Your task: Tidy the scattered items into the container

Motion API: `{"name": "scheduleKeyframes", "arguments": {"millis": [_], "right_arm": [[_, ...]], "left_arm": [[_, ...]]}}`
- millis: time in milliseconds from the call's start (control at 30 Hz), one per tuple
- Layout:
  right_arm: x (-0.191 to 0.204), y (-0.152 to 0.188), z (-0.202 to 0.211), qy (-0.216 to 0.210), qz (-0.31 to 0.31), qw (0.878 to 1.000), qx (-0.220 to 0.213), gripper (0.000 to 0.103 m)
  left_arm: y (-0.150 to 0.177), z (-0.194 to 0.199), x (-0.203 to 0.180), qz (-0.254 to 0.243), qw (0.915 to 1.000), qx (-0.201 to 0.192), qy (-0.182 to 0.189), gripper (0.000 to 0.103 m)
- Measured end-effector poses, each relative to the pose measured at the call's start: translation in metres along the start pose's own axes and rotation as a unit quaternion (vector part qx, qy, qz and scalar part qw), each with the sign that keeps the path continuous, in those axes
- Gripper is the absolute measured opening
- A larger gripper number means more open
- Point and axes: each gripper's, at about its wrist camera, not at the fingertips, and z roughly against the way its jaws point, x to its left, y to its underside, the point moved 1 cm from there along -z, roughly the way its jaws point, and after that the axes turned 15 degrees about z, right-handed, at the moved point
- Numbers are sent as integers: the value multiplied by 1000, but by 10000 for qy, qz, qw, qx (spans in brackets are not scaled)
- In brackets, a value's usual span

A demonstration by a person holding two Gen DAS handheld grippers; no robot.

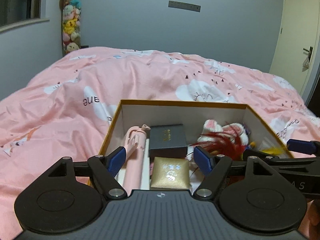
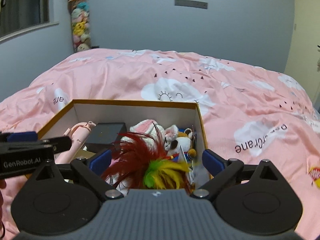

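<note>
An open cardboard box (image 1: 180,102) with white inner walls sits on the pink bed; it also shows in the right wrist view (image 2: 136,101). Inside lie a pink stick-like gadget (image 1: 133,160), a dark grey case (image 1: 167,139), a gold case (image 1: 170,173), plush toys (image 1: 222,130) and a feather toy (image 2: 144,160) with red, green and yellow plumes. My left gripper (image 1: 161,158) is open and empty above the box's near left part. My right gripper (image 2: 157,161) is open and empty over the feather toy and plush toys (image 2: 180,140).
The pink duvet (image 1: 140,76) with white clouds covers the bed around the box. A column of plush toys (image 1: 71,20) hangs in the far left corner. A door (image 1: 296,40) stands at the right. The right gripper's body (image 1: 300,160) lies beside the left one.
</note>
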Motion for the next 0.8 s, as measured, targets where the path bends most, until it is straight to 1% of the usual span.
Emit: {"name": "scheduleKeyframes", "arguments": {"millis": [67, 200, 333, 433, 600, 800], "right_arm": [[3, 4, -3, -23, -17, 10000, 24, 99], [6, 10, -9, -2, -72, 9999, 84, 99], [9, 17, -11, 27, -33, 9999, 105, 100], [13, 21, -8, 148, 41, 9999, -19, 101], [14, 27, -7, 240, -1, 9996, -137, 102], [20, 34, -9, 378, 49, 9989, -282, 102]], "left_arm": [[4, -1, 1, -58, 9999, -2, -95, 88], [8, -4, 3, -26, 9999, 85, -112, 88], [14, -7, 4, -160, 9996, 152, -181, 88], [19, -10, 4, -170, 9994, 153, -243, 89], [23, -11, 8, -82, 9998, 50, -169, 91], [29, -16, 9, -108, 9996, -32, -275, 91]]}}
